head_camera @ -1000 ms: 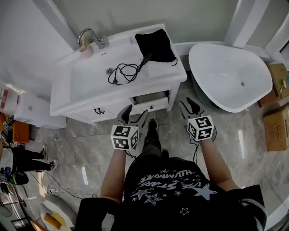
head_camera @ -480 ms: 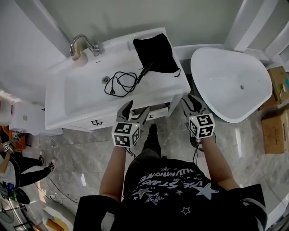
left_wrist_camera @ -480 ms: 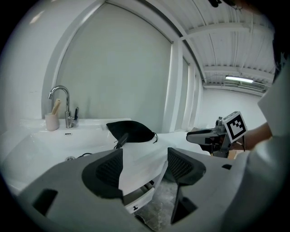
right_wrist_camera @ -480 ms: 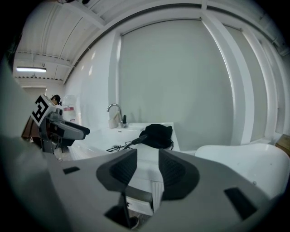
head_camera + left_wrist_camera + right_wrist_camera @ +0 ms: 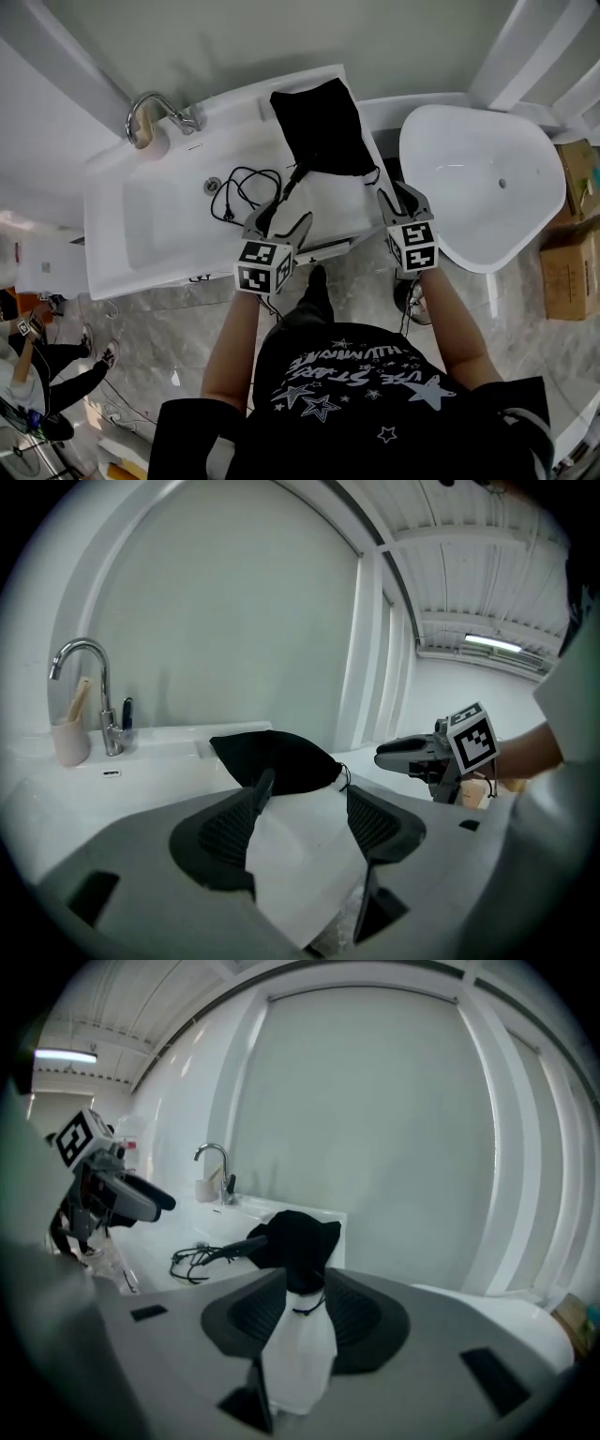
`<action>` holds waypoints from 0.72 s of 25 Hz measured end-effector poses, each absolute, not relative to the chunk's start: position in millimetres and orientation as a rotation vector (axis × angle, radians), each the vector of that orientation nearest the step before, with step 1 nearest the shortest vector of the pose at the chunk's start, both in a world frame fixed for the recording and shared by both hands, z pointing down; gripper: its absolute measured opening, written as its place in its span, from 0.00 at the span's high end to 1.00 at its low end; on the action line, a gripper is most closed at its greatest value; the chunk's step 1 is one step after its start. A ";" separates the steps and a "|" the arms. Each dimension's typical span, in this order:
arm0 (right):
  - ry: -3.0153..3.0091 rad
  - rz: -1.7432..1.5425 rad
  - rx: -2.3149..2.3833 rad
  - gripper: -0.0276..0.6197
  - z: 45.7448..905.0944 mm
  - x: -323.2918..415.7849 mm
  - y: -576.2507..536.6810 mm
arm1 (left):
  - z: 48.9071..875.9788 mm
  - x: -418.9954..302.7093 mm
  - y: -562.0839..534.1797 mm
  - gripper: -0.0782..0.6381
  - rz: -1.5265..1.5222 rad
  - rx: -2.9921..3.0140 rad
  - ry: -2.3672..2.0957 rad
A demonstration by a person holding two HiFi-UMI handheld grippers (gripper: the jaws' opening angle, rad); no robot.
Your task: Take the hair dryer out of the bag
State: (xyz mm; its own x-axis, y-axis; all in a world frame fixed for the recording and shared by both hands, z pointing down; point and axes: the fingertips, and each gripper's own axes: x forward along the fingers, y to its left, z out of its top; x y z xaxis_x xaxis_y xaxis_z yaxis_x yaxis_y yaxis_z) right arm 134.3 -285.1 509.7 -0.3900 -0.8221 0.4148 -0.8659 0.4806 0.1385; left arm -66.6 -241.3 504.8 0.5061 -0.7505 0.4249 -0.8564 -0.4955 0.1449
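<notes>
A black drawstring bag (image 5: 319, 127) lies on the right end of the white vanity top (image 5: 352, 202). The hair dryer's black handle (image 5: 292, 178) sticks out of the bag's mouth, and its cord (image 5: 242, 192) is coiled beside the basin. My left gripper (image 5: 284, 214) is open over the counter's front edge, just short of the handle, with nothing between its fingers. My right gripper (image 5: 401, 195) is open at the counter's right corner; its jaws have just been closing a little with nothing between them. In the right gripper view the bag (image 5: 300, 1237) is straight ahead.
A faucet (image 5: 155, 112) and a cup (image 5: 70, 742) stand at the sink's back left. The basin (image 5: 159, 220) takes up the vanity's left half. A white bathtub (image 5: 478, 178) is on the right, with cardboard boxes (image 5: 574, 253) beyond it. A drawer (image 5: 323, 248) under the counter stands slightly open.
Both grippers have moved forward from above the floor to the vanity's front edge, nearer the bag and the dryer's handle. The bag and the cord have not moved.
</notes>
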 end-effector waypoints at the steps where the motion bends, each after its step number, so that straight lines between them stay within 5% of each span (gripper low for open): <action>1: -2.277 0.125 1.389 0.75 513.3 133.7 -293.7 | 506.7 -65.6 -249.8 0.44 0.452 2.419 -1.329; 18: -2.017 -0.012 1.109 0.72 569.6 99.5 -375.9 | 542.6 -51.6 -336.5 0.44 0.567 2.446 -1.134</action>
State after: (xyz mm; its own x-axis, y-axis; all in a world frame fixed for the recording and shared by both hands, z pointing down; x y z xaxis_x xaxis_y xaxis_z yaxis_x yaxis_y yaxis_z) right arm 99.5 -375.9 569.6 -0.2802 -0.7080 0.6482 -0.7004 0.6126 0.3663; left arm -51.6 -336.5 542.6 0.5922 -0.6263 0.5071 -0.7814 -0.6000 0.1716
